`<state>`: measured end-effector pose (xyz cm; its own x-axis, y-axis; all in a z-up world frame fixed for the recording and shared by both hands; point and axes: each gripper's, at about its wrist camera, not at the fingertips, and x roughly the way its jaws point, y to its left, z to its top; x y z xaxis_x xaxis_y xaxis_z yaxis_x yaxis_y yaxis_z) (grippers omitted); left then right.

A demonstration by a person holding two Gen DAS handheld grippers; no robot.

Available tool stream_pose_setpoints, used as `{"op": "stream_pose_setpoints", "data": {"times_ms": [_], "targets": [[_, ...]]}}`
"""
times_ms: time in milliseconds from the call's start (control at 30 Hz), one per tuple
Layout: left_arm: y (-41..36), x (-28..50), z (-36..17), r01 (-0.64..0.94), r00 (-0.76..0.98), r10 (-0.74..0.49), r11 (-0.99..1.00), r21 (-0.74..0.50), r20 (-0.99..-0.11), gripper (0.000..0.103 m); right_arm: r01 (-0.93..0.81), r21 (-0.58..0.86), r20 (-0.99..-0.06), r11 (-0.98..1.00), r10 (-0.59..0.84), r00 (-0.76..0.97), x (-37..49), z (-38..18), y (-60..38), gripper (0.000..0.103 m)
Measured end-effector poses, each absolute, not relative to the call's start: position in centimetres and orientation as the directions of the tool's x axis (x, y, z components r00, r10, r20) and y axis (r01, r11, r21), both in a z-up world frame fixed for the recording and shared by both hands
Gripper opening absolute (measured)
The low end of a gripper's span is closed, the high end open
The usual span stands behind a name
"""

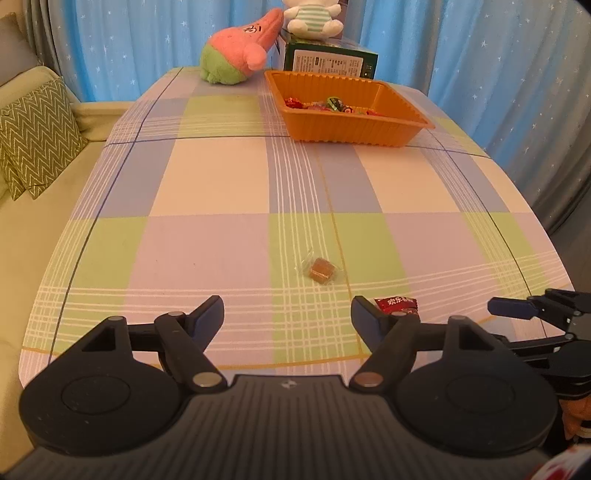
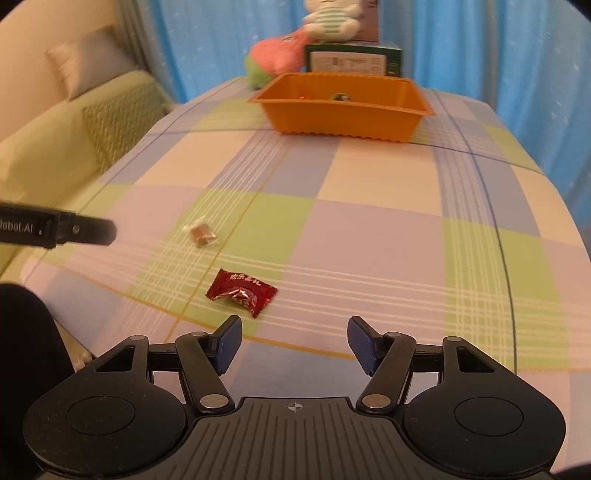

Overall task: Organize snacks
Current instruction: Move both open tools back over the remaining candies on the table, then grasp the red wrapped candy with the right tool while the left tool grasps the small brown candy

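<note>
A brown candy in clear wrap lies on the checked tablecloth just ahead of my open, empty left gripper; it also shows in the right wrist view. A red candy packet lies just ahead and left of my open, empty right gripper; in the left wrist view the red packet is partly hidden behind my right finger. An orange tray holding several wrapped candies stands at the far side; the right wrist view shows it too.
A pink and green plush, a striped white plush and a green box stand behind the tray. A sofa with a zigzag cushion runs along the table's left. Blue curtains hang behind.
</note>
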<state>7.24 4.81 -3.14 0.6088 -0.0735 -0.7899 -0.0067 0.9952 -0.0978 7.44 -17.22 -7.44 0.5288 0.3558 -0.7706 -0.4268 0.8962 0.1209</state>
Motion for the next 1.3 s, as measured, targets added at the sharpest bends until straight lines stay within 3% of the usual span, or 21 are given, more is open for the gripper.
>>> {"op": "stream_pose_setpoints", "data": {"times_ms": [933,1300], "targets": [[5.8,9.3,-4.7,-0.031,0.578,-0.086,0.991,-0.127,-0.812,0.074,-0.651,0.04,-0.792,0.758,0.421,0.442,12.7,-11.1,-12.4,0.062],[5.5,9.9,-4.9,-0.023,0.573,-0.101,0.99,-0.139,-0.813,0.074,-0.649,0.066,-0.79,0.758,0.437,0.43,12.7,-10.9,-12.7,0.027]]}}
